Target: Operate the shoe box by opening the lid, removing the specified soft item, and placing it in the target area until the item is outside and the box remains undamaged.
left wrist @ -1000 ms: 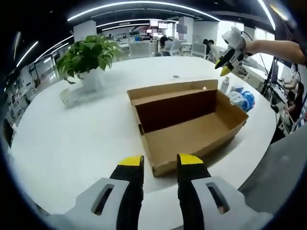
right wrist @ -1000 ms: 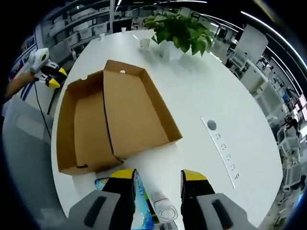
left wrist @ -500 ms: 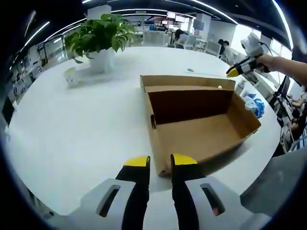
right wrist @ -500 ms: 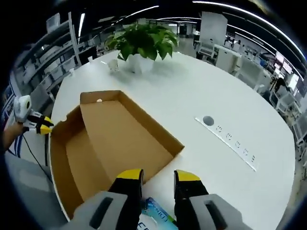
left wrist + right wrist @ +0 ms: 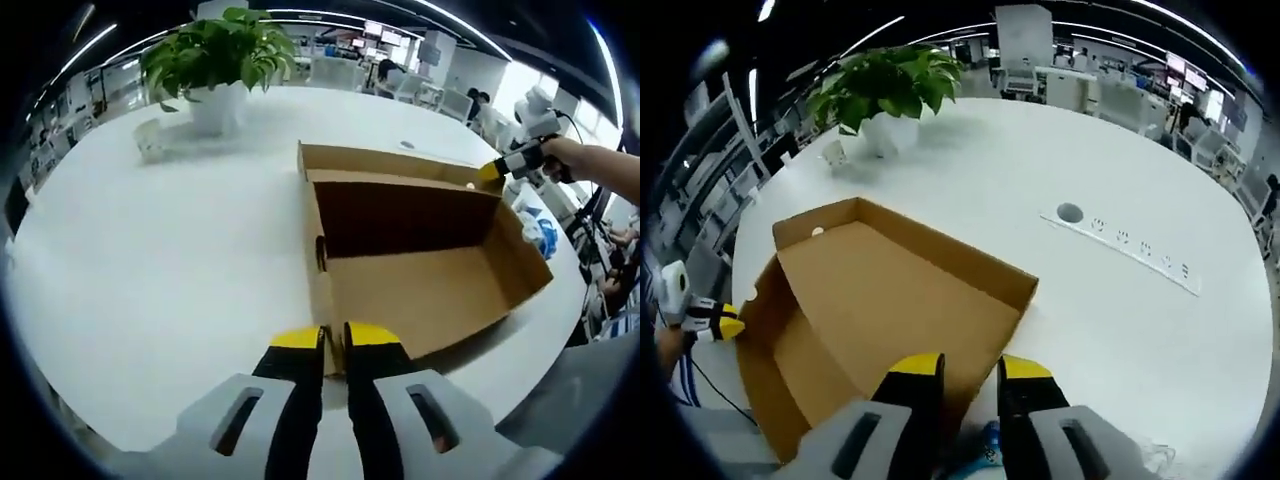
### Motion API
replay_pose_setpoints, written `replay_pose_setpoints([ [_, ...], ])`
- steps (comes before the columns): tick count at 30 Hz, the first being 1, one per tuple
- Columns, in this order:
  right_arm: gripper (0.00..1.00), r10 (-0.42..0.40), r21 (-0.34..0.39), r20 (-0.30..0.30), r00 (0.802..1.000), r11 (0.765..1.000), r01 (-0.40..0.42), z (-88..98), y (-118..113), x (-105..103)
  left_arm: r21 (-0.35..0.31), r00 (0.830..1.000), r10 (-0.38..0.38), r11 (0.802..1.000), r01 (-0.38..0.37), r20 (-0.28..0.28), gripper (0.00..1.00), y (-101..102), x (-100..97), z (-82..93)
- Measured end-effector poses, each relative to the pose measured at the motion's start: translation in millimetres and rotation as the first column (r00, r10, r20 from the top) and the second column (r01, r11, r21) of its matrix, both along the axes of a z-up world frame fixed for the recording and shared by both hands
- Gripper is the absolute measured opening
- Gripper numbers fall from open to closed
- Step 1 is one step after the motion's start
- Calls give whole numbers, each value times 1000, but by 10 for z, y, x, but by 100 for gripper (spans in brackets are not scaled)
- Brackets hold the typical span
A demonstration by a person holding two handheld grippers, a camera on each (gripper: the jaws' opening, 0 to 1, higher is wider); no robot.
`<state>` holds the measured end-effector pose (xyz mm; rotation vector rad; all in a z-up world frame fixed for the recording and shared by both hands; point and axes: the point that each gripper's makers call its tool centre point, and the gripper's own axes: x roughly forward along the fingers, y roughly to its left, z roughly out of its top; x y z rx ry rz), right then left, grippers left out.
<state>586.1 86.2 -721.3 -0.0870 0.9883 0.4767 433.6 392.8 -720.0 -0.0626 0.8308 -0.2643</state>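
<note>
One shoe box [image 5: 420, 250], plain brown cardboard, lid open, interior bare; sits on the white round worktop [image 5: 150, 260]. No readable print.
One potted plant [image 5: 215, 60].
One blue-white packet [image 5: 540, 228] beside the box.
Two hand-held grippers: left hand-held gripper [image 5: 334, 340] nearly closed at the box's near edge, grip uncertain; right hand-held gripper [image 5: 970, 368] narrowly open, holding nothing, over the box's edge.

Open brown cardboard shoe box [image 5: 420, 250] gapes upward, so there's easy access from above. Bare round white table [image 5: 150, 260] to its left; leafy green potted plant [image 5: 215, 60] blocks the far edge.
</note>
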Motion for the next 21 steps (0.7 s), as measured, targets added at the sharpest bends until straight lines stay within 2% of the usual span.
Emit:
replay_pose_setpoints([
  [6, 8, -57, 11, -21, 998, 998, 57, -44, -37, -13, -3, 1000, 28, 1000, -28, 5, 4, 15, 18, 1],
  [9, 8, -81, 40, -29, 996, 996, 82, -42, -44, -9, -10, 999, 44, 999, -44, 1, 3, 11, 14, 2],
  [13, 6, -84, 45, -23, 996, 995, 85, -32, -38, -14, -37, 998, 68, 997, -68, -12, 2, 23, 12, -4],
  [21, 3, -64, 25, 17, 998, 998, 64, 1, -35, -31, -20, 998, 62, 998, -62, -6, 1, 4, 3, -4],
])
